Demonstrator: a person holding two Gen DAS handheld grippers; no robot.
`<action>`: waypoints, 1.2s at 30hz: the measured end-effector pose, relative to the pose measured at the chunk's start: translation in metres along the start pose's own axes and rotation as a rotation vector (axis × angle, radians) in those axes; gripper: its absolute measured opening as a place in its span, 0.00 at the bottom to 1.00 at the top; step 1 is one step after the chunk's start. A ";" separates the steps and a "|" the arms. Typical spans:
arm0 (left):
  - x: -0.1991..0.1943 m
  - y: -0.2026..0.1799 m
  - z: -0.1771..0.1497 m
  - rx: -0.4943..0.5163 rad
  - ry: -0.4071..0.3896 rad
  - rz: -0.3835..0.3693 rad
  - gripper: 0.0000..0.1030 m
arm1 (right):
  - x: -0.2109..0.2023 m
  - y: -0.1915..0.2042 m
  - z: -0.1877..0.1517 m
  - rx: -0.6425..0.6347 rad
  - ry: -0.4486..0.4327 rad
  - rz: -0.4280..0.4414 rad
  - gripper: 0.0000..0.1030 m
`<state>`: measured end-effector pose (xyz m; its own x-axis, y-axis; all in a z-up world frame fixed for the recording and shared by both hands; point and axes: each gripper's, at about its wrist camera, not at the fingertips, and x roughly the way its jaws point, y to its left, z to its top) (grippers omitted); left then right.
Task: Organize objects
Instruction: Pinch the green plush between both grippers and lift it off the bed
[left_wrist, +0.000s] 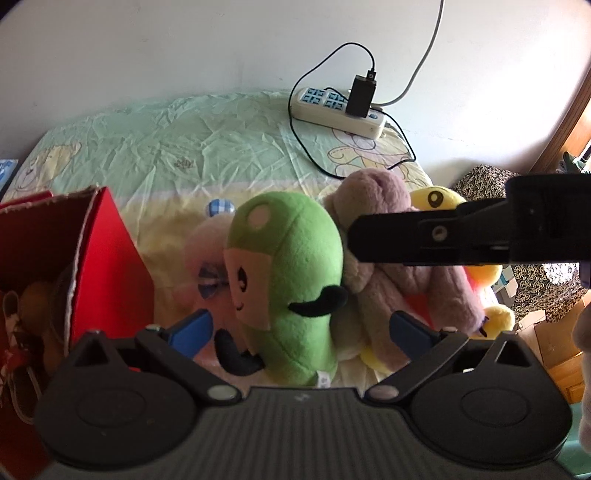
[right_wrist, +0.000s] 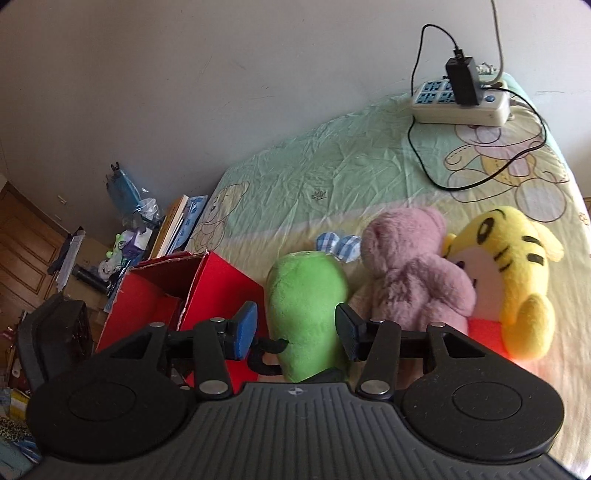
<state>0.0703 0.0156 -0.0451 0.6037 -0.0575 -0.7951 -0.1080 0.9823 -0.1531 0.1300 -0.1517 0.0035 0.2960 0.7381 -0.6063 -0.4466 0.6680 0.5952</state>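
the soft green plush toy with black limbs (left_wrist: 291, 280) stands on the bed sheet (left_wrist: 177, 140) just right of the open red cardboard box (left_wrist: 110, 258). both the left gripper (left_wrist: 301, 330) and the right gripper (right_wrist: 295, 330) straddle it, spread wide, holding nothing. best to close on its midbody, then lift clear of the neighbours. counted: four plush visible, green, mauve bear (right_wrist: 413, 273), yellow tiger (right_wrist: 517, 273), pale pink one (left_wrist: 207, 251); one box.
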 end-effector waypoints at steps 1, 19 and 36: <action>0.003 0.003 0.001 -0.006 0.005 -0.003 0.94 | 0.005 0.002 0.001 -0.006 0.003 0.004 0.51; 0.021 0.006 0.012 -0.006 0.022 0.027 0.61 | 0.023 -0.001 0.004 -0.062 0.021 -0.037 0.48; -0.091 -0.006 0.003 0.024 -0.221 0.160 0.61 | -0.028 0.069 0.000 -0.243 -0.159 0.130 0.48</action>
<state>0.0184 0.0155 0.0295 0.7385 0.1367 -0.6602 -0.1990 0.9798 -0.0197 0.0913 -0.1262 0.0613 0.3429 0.8341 -0.4321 -0.6723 0.5392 0.5073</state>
